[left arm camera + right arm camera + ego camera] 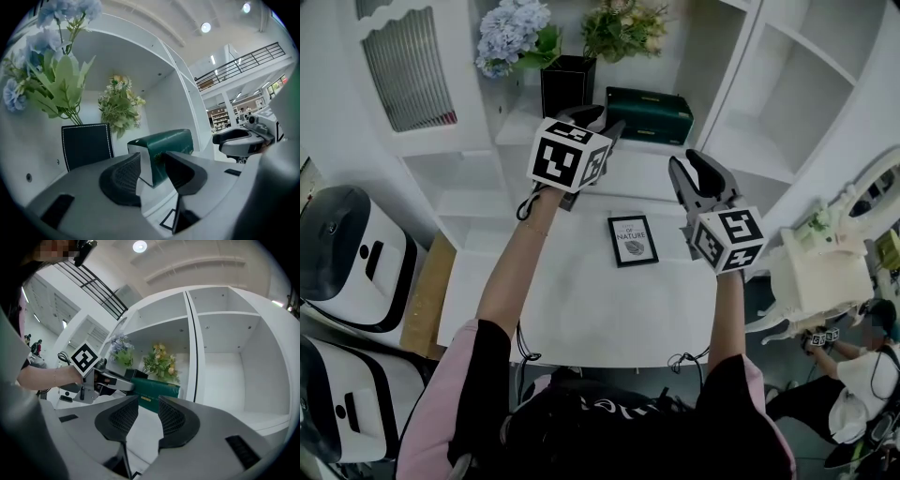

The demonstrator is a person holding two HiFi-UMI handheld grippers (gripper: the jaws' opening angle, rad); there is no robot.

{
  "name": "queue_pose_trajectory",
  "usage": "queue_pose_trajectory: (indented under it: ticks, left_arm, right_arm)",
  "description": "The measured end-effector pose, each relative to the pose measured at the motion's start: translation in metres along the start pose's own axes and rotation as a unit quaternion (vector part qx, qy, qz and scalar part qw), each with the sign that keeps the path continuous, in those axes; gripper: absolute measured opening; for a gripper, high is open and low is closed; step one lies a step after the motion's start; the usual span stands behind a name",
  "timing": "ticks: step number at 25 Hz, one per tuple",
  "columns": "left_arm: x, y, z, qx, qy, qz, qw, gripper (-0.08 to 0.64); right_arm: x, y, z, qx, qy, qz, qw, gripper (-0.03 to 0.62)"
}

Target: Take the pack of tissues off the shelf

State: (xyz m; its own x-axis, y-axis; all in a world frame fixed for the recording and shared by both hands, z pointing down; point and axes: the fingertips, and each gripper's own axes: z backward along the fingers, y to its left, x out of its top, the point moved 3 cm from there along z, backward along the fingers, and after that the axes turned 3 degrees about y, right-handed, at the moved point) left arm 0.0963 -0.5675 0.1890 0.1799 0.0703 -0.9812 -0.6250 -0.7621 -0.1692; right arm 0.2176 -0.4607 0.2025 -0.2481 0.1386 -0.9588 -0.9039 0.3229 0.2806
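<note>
The dark green pack of tissues [649,114] lies on the white shelf [525,124], right of a black box [567,84]. My left gripper [605,122] is raised to the shelf, its tips just left of the pack's near end. In the left gripper view its jaws [153,168] stand open, and the pack [166,147] shows between them, a little beyond the pads. My right gripper [689,169] hangs lower, right of the left one and in front of the shelf. Its jaws [148,416] are open with nothing between them; the pack [157,390] lies ahead.
Blue flowers [512,33] and yellow-green flowers [623,28] stand at the back of the shelf. Below is a white table [581,300] with a small framed card [633,240]. White machines [347,253] stand at left, a cream piece of furniture [820,272] and a person [853,375] at right.
</note>
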Motion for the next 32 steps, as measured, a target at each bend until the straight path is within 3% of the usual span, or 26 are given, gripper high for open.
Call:
queue_pose_trajectory:
  ticks: [13, 19, 24, 32]
  left_arm:
    - [-0.004, 0.000, 0.029, -0.019, -0.001, -0.015, 0.9997, 0.089]
    - [-0.010, 0.005, 0.059, -0.029, -0.003, -0.019, 0.9994, 0.081]
    - [-0.012, 0.007, 0.074, -0.032, -0.006, -0.026, 0.9991, 0.080]
    - [-0.020, 0.009, 0.089, -0.016, -0.021, -0.051, 0.9983, 0.078]
  right_arm:
    - [-0.001, -0.003, -0.001, -0.001, 0.007, -0.001, 1.000, 0.160]
    - [-0.002, -0.003, -0.019, 0.029, 0.013, -0.010, 0.999, 0.226]
    - [0.000, 0.001, -0.042, 0.058, 0.010, -0.039, 0.997, 0.239]
    - [0.001, 0.015, -0.051, 0.056, 0.001, 0.007, 0.998, 0.232]
